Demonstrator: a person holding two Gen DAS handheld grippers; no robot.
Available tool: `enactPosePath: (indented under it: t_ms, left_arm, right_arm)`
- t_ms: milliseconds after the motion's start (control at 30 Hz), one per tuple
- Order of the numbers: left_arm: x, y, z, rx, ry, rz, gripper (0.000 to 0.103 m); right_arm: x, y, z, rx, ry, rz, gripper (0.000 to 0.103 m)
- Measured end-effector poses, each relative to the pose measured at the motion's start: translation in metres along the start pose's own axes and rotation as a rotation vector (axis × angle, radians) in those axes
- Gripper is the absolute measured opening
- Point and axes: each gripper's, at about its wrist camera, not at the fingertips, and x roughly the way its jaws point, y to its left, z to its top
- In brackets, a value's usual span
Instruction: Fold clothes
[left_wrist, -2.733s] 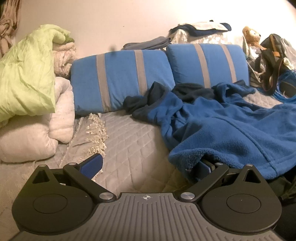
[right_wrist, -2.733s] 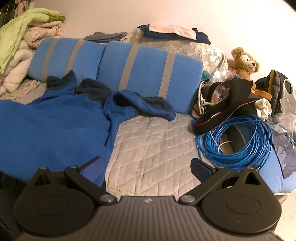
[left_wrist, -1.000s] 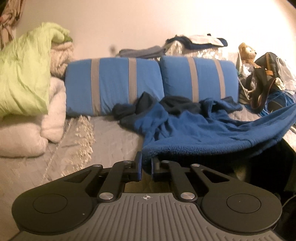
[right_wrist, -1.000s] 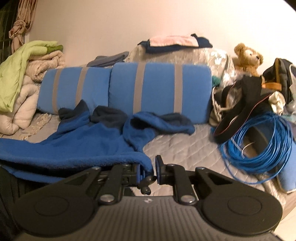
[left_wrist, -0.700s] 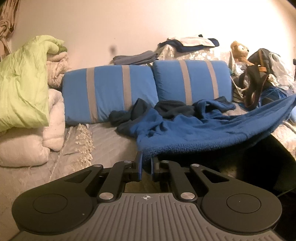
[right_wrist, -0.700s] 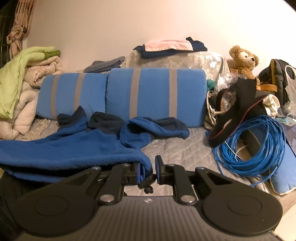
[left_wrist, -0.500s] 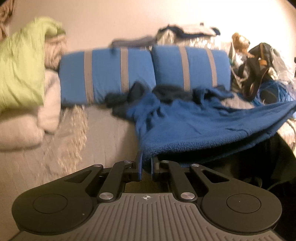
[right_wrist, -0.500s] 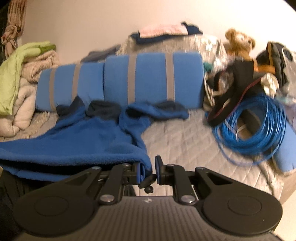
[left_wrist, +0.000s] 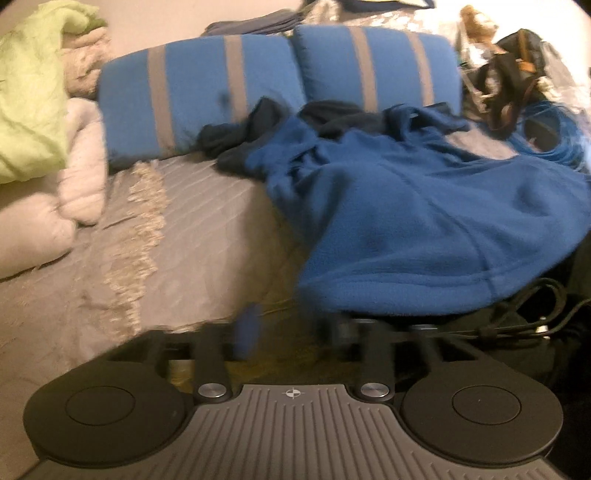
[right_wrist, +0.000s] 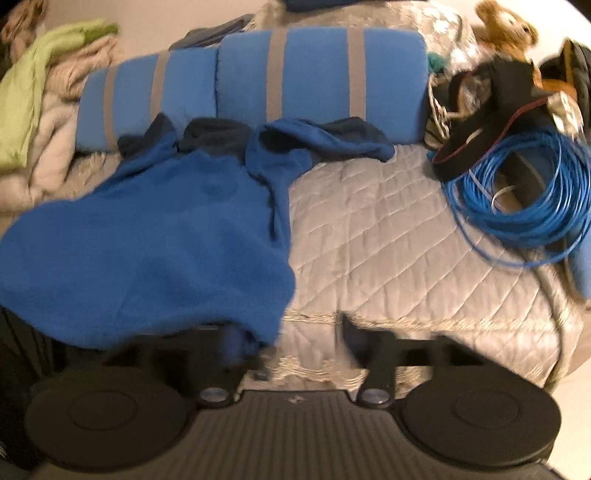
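Observation:
A blue fleece garment (left_wrist: 417, 221) with a dark navy collar lies spread on the grey quilted bed (left_wrist: 207, 236), its hem hanging over the front edge. It also shows in the right wrist view (right_wrist: 155, 240). My left gripper (left_wrist: 291, 328) is open at the hem's left corner, which drapes over its right finger. My right gripper (right_wrist: 291, 336) is open at the hem's right corner, which lies over its left finger. Both views are motion blurred.
Two blue pillows with grey stripes (left_wrist: 280, 81) stand at the back. Green and white bedding (left_wrist: 33, 122) is piled at the left. A coil of blue cable (right_wrist: 524, 192), a black bag (right_wrist: 491, 110) and a teddy bear (right_wrist: 506, 22) lie at the right.
Both grippers were shut on the hem and holding it up. Both have dropped toward the bed and opened, and the hem now rests on the bed edge.

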Motion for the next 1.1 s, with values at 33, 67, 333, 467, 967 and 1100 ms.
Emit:
enactPosePath:
  t_ms: [33, 67, 333, 467, 967, 1100]
  left_arm:
    - [-0.003, 0.005, 0.001, 0.005, -0.004, -0.002, 0.068]
    - [-0.006, 0.008, 0.003, 0.005, -0.008, -0.017, 0.070]
    - [-0.034, 0.043, 0.029, -0.119, 0.076, -0.253, 0.073]
    - [-0.061, 0.056, 0.042, -0.166, 0.014, -0.290, 0.075]
    - [-0.120, 0.102, 0.112, -0.290, -0.147, -0.128, 0.076]
    - [-0.129, 0.105, 0.132, -0.299, -0.164, -0.097, 0.077]
  right_arm:
    - [-0.002, -0.001, 0.002, -0.021, -0.001, 0.010, 0.103]
    - [-0.004, -0.002, 0.004, -0.042, -0.002, 0.019, 0.103]
    - [-0.023, -0.037, 0.029, -0.008, -0.017, 0.125, 0.103]
    - [-0.038, -0.062, 0.052, 0.093, -0.066, 0.161, 0.103]
    - [-0.099, -0.114, 0.159, 0.153, -0.182, -0.026, 0.103]
    - [-0.116, -0.127, 0.184, 0.186, -0.234, -0.058, 0.103]
